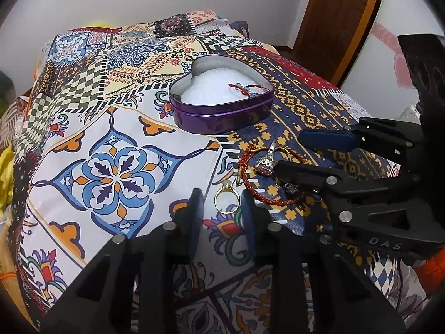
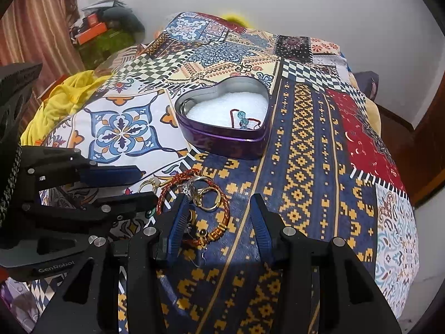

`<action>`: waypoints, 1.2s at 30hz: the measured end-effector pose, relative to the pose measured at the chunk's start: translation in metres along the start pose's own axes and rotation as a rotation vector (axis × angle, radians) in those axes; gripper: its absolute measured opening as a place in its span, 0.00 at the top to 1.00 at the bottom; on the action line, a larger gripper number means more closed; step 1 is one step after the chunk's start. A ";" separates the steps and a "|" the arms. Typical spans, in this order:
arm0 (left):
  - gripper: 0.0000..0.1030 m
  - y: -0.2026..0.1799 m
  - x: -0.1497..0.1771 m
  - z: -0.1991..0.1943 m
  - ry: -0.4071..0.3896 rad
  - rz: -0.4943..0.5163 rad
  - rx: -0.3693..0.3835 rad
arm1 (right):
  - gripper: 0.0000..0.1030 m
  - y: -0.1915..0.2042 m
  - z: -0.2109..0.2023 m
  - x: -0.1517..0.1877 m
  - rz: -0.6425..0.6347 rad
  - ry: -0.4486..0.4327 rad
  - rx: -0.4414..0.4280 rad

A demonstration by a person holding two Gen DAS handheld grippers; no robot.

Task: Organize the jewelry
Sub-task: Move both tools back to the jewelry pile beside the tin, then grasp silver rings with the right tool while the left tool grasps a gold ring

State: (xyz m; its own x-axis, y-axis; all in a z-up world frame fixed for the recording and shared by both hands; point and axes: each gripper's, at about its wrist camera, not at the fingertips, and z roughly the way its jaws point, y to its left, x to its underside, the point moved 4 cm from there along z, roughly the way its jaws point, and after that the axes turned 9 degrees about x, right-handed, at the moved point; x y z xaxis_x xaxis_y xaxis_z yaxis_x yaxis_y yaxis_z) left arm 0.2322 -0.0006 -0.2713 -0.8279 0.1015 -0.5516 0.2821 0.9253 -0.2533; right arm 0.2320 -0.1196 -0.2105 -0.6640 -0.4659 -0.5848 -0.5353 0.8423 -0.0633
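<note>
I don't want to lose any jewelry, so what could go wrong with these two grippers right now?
1. The gold ring lies flat between the left gripper pads; it could slip or flick away on the soft patterned cloth.
2. The right gripper hovers over a tangled pile with the red braided bracelet; lifting one piece may drag others.
</note>
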 end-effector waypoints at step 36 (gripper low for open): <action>0.83 0.005 -0.002 -0.038 -0.084 -0.025 -0.033 | 0.74 0.004 -0.018 -0.027 -0.019 -0.079 0.009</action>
State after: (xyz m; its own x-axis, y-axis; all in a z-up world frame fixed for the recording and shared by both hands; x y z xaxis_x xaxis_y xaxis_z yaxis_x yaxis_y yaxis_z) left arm 0.2172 0.0173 -0.2410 -0.7909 0.0481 -0.6101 0.2445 0.9387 -0.2429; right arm 0.2383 -0.1087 -0.1805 -0.6106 -0.4594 -0.6450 -0.5422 0.8362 -0.0823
